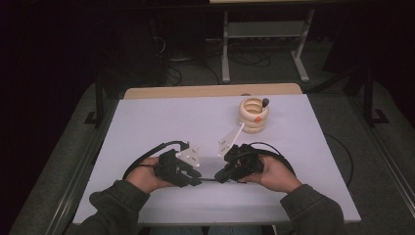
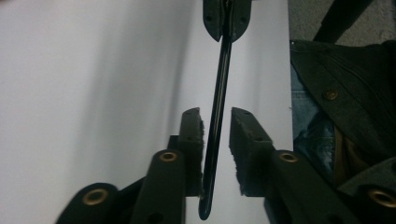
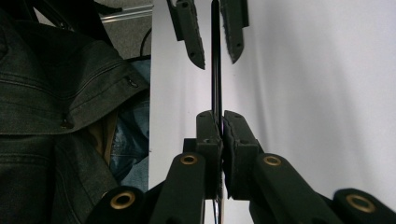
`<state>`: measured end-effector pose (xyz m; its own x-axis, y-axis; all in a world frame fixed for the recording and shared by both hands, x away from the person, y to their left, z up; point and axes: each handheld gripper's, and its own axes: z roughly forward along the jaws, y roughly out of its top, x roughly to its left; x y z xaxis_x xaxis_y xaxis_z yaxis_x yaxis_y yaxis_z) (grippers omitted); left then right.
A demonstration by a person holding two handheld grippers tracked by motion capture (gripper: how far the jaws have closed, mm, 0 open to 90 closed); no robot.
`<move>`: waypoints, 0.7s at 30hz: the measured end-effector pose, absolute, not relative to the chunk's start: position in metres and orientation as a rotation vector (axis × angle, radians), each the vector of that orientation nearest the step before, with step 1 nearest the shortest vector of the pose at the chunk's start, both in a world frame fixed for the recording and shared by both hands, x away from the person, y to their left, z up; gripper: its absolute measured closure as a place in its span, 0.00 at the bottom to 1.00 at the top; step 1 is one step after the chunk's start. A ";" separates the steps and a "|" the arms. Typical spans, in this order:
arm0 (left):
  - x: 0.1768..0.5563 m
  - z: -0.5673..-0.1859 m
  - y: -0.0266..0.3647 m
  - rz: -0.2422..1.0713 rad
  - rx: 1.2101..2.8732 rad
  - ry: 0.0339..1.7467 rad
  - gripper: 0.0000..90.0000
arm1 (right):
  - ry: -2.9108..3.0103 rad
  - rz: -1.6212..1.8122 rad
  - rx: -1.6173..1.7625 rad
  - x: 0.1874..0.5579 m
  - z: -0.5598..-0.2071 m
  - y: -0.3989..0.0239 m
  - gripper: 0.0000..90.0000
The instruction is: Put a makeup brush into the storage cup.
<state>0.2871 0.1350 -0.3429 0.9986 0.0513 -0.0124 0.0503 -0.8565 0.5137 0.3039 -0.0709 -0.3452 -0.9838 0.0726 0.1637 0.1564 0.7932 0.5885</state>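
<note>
Dark green sleeves come in from the near edge of the white table (image 1: 147, 122), each hand carrying a black gripper, and the two grippers point at each other near the middle of the table's front half. Between them runs a thin black rod (image 1: 209, 179), lying level just above the table surface.

From the right gripper view, the right gripper (image 3: 220, 126) has its jaws pressed tight together on the rod (image 3: 215, 60), which runs straight up and away from them toward the other gripper's jaws at the top of that picture. The rod looks slim, dark and glossy; I cannot tell what kind of tool it is.

From the left gripper view, the left gripper (image 2: 215, 122) has its jaws narrowly apart with the rod (image 2: 220, 93) passing between them. The rod lies against, or very close to, the inner face of the jaw on the left of that view, while a slim gap of white table shows between it and the other jaw, so the pads are not yet clamped on it. The rod's far end sits in the right gripper's closed jaws at the top of that picture.

Farther back on the table, well apart from both hands and toward the right, stands a pale ringed holder (image 1: 253, 115) with a dark-tipped stick (image 1: 265, 103) leaning out of its opening and a small orange spot on its side.
</note>
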 end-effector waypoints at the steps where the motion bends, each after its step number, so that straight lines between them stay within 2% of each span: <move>1: 0.286 -0.344 0.134 -0.008 2.611 0.064 0.88 | -2.847 -0.954 -0.172 0.303 -0.345 -0.070 0.94; 5: 0.285 -0.345 0.134 -0.016 2.622 0.041 0.93 | -2.844 -0.956 -0.157 0.302 -0.344 -0.069 0.94; 16: 0.282 -0.347 0.136 -0.004 2.628 0.021 0.95 | -2.840 -0.975 -0.152 0.301 -0.344 -0.068 0.93; 18: 0.282 -0.346 0.139 0.006 2.615 0.038 0.95 | -2.820 -1.005 -0.165 0.303 -0.345 -0.070 0.84; 21: 0.283 -0.347 0.142 0.005 2.604 0.054 0.95 | -2.812 -1.043 -0.210 0.305 -0.346 -0.074 0.77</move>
<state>0.2828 0.1422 -0.3466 0.9992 0.0394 -0.0071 0.0375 -0.8583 0.5118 0.3046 -0.0739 -0.3465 -0.9812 0.0836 0.1742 0.1770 0.7509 0.6363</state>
